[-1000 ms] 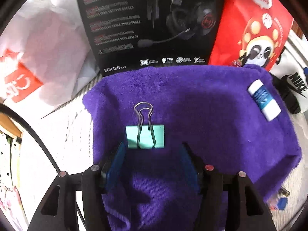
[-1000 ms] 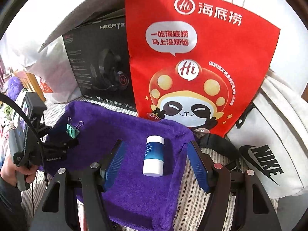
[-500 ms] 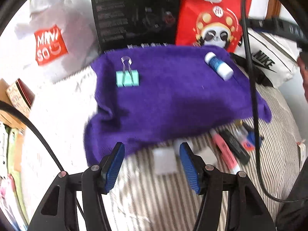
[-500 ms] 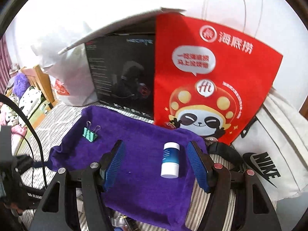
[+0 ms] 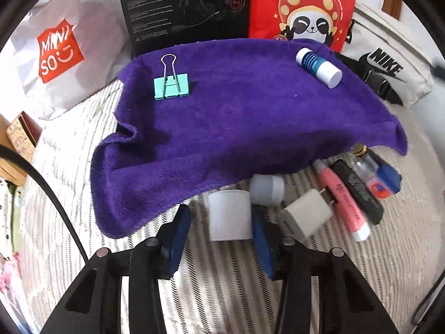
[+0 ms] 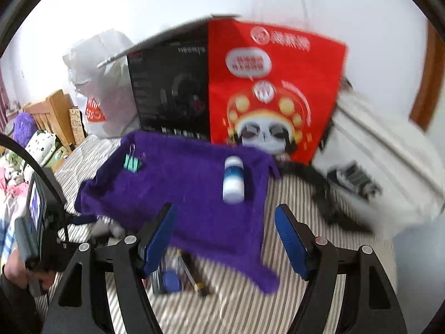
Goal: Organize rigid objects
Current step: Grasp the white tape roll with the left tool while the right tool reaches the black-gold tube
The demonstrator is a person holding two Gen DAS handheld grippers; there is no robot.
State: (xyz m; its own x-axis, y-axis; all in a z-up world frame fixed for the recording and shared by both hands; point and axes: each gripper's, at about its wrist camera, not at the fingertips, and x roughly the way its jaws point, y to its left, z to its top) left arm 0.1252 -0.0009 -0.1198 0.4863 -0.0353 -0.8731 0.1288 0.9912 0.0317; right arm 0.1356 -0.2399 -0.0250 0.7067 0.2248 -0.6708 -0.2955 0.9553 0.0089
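A white cylinder (image 5: 229, 215) lies on the striped bedspread (image 5: 222, 284), just in front of the near edge of the purple towel (image 5: 236, 117). The left tool (image 5: 221, 229) has it between its blue pads: the right pad looks to be against the cylinder's side, a small gap shows at the left pad, and the jaws are closing around it. Touching the cylinder on its far right is a grey-white cap-shaped piece (image 5: 266, 189), and just right of that a white plug charger (image 5: 306, 217). Further right lie a pink marker (image 5: 342, 200), a black pen-like stick (image 5: 358, 192) and a small blue-ended item (image 5: 386, 181), side by side, their far ends tucked under the towel's edge.

On the towel, a mint binder clip (image 5: 171, 85) sits at the far left with its wire handles pointing away, and a white-and-blue tube (image 5: 318, 66) lies at the far right, well apart from the clip.

The right tool (image 6: 225, 236) hovers over the near edge of the towel with its jaws wide and opening, nothing between them; this view is blurred.

Behind the towel stand a black headset box (image 5: 186, 8), a red panda bag (image 5: 303, 8), a white Miniso bag (image 5: 61, 47) to the left and a white Nike bag (image 5: 389, 64) to the right.
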